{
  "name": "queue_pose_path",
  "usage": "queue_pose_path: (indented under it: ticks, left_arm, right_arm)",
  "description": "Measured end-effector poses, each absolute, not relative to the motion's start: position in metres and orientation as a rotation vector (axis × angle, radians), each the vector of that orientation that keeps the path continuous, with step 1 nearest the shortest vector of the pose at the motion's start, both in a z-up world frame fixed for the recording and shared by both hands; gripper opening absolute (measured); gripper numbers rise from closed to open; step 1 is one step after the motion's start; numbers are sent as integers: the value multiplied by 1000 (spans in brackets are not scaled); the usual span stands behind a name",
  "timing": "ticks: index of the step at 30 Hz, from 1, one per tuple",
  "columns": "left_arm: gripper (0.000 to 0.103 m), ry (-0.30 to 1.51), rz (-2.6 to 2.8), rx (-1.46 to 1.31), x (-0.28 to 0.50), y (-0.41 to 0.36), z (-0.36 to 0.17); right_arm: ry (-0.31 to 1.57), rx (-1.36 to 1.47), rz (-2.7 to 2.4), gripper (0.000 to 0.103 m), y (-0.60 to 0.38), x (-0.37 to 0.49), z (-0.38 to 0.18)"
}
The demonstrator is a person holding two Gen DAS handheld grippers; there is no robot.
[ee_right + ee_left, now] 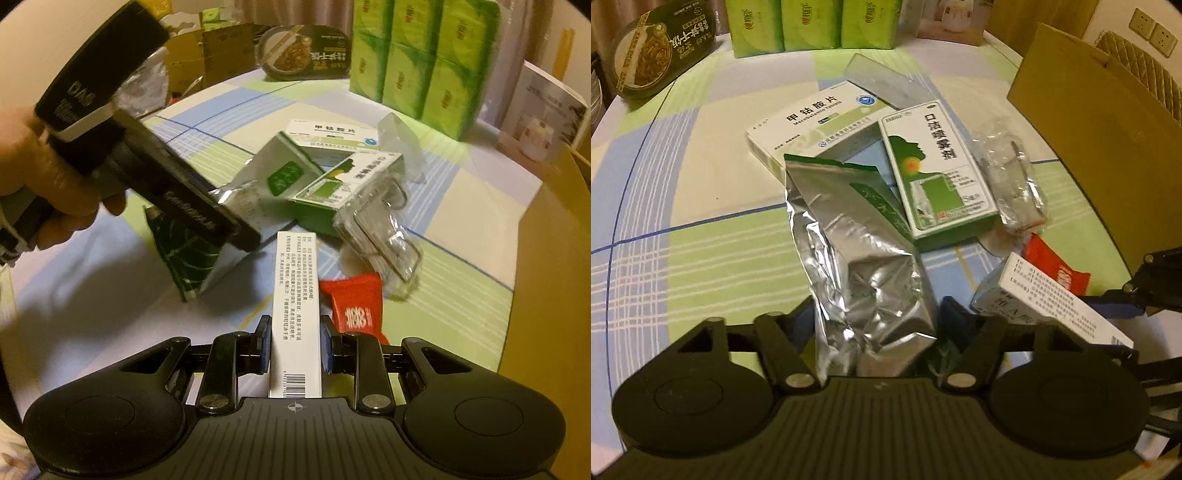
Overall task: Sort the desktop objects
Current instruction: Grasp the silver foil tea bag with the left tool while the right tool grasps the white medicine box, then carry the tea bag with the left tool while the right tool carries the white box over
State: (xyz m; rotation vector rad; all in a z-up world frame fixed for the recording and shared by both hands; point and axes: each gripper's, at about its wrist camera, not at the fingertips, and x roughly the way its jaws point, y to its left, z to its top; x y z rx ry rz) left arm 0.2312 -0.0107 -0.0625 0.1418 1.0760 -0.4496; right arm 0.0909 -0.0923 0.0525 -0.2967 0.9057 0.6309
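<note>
A crinkled silver foil pouch [857, 266] with a green leaf-veined face sits at centre; right of it, a white-and-green medicine box [938, 170] and a red sachet [1056, 273]. The bench cloth [701, 229] is pale green, blue and white plaid.

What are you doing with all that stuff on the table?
Someone is tidying a messy pile on the table with a grabber tool in each hand. The left gripper is clamped on a crinkly silver foil bag. The right gripper is clamped on a long white box. Two medicine boxes, the wide white box and the green and white box, still lie in the pile, with a clear plastic packet and a small red packet. A brown cardboard box stands to the right.
</note>
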Motion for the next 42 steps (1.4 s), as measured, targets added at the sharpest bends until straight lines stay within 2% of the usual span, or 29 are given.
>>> queue_pose_path:
  ticks: [11,14,18,28,32,34,36,42]
  left_arm:
    - [56,1127,-470,206,128,8,-53]
    - [59,1151,-493,212,110,11,-50]
    - [74,1175,-490,230,109,14,-52]
    - [79,1239,-506,282,135,1,-63]
    - [79,1241,-503,358,134,-9,-65]
    - [77,1233,-515,388,131,-13,-65]
    - [70,1226,-531,393,129,-14,-63]
    - [52,1194,-575,432,121,-16,-55]
  right_arm:
    - [962,-217,557,23,-128,37,59]
    - [976,-209,541,23,-134,22,56]
    - [972,-222,535,23,-136,11,54]
    - [947,-248,541,23,-135,11,48]
    - [966,-268,549,28,-134,12,43]
    - [973,-275,552,35,-133,12,40]
    - [979,-281,555,41,-134,12,39]
    - [994,-282,570,42,-132,17,39]
